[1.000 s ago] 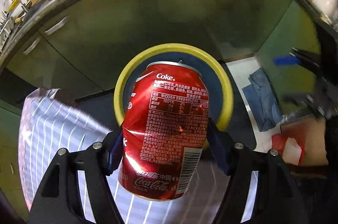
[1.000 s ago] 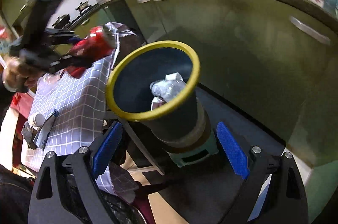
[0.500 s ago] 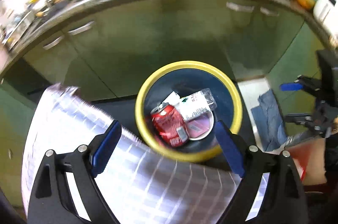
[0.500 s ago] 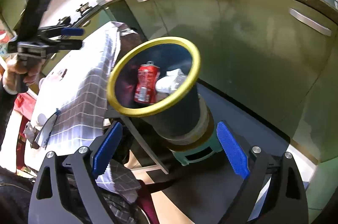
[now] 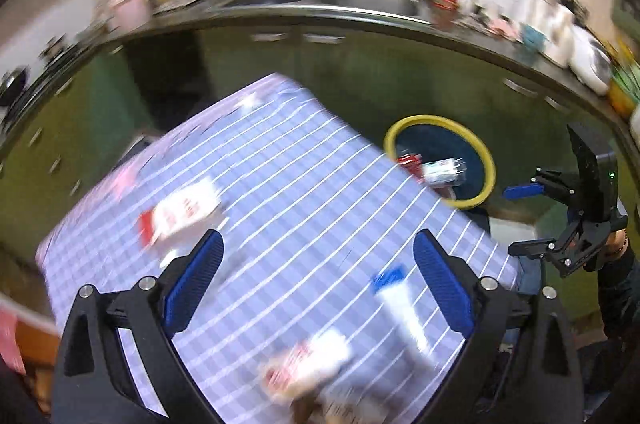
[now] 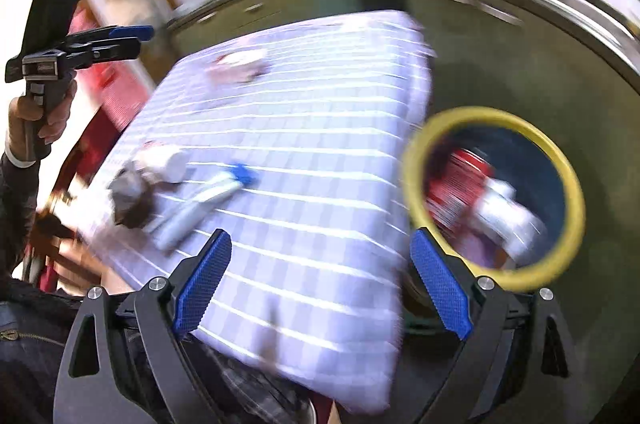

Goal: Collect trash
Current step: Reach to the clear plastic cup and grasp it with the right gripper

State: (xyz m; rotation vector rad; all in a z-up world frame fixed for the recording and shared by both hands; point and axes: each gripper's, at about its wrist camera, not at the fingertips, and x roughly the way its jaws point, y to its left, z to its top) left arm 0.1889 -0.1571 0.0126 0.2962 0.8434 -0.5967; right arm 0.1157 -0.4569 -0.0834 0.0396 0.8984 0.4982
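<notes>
The yellow-rimmed bin (image 5: 486,160) (image 6: 576,204) stands beside the table and holds a red Coke can (image 5: 410,162) (image 6: 456,180) and a clear bottle (image 5: 444,173). On the checked tablecloth (image 5: 304,184) (image 6: 320,112) lie a red-and-white packet (image 5: 180,214), a white tube with a blue cap (image 5: 400,304) (image 6: 204,200) and crumpled wrappers (image 5: 308,364) (image 6: 160,164). My left gripper (image 5: 316,252) (image 6: 140,42) hangs over the cloth, jaws opening, nothing between them. My right gripper (image 6: 320,248) (image 5: 520,220) is open and bare above the table's near edge, next to the bin.
Green cabinets (image 5: 360,80) under a cluttered counter with a sink (image 5: 360,0) curve behind the table. A hand (image 6: 36,120) holds the left gripper's handle at the table's far left. A dark crumpled lump (image 6: 130,196) lies by the tube. Both views are motion-blurred.
The left gripper let go of the Coke can, which fell into the bin. Both grippers then swung away from the bin to over the table, and the left jaws widened.
</notes>
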